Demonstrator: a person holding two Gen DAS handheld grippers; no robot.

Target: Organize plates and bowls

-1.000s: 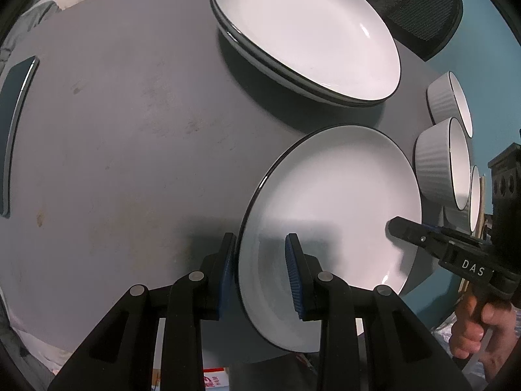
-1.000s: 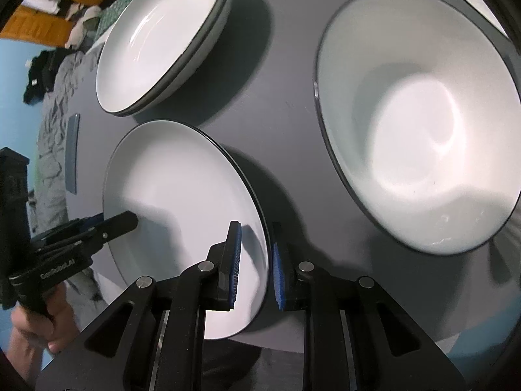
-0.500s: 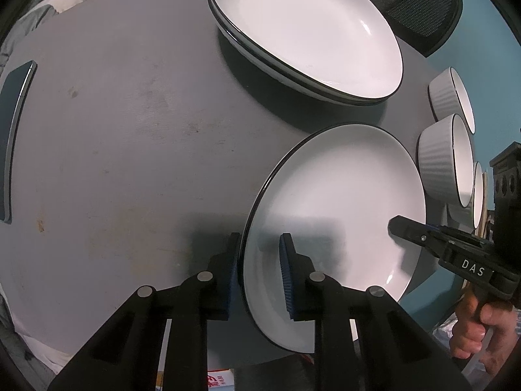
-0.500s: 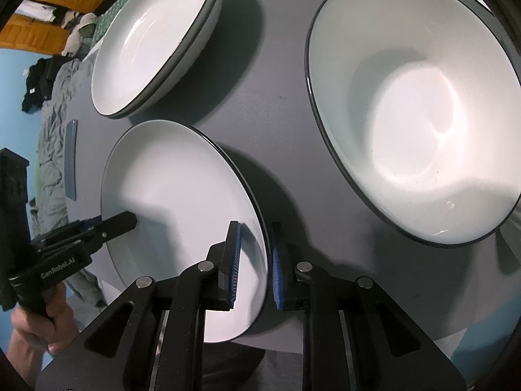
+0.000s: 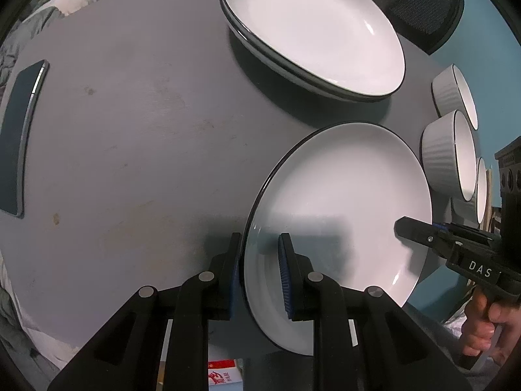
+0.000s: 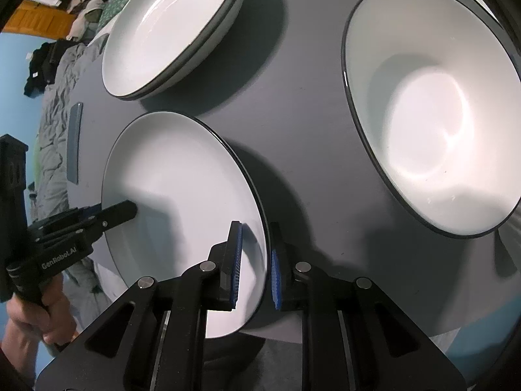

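A white plate with a black rim (image 5: 345,202) sits at the near edge of the grey table (image 5: 130,137). My left gripper (image 5: 259,270) is shut on its left rim. My right gripper (image 6: 255,260) is shut on its opposite rim, and the same plate (image 6: 176,189) shows in that view. Each gripper shows in the other's view, the right one (image 5: 423,231) and the left one (image 6: 110,215). A stack of white plates (image 5: 312,32) lies farther back and also shows in the right wrist view (image 6: 169,29). A large white bowl (image 6: 433,110) stands to the right.
Small ribbed white bowls (image 5: 449,153) stand along the table's right edge. A dark phone (image 5: 19,137) lies at the left edge. A black mesh chair (image 5: 423,9) is behind the table. Bedding (image 6: 52,114) lies beyond the far side.
The left gripper's jaws closed onto the plate's rim. The plate rose slightly and shifted toward the stack. The right gripper kept its hold.
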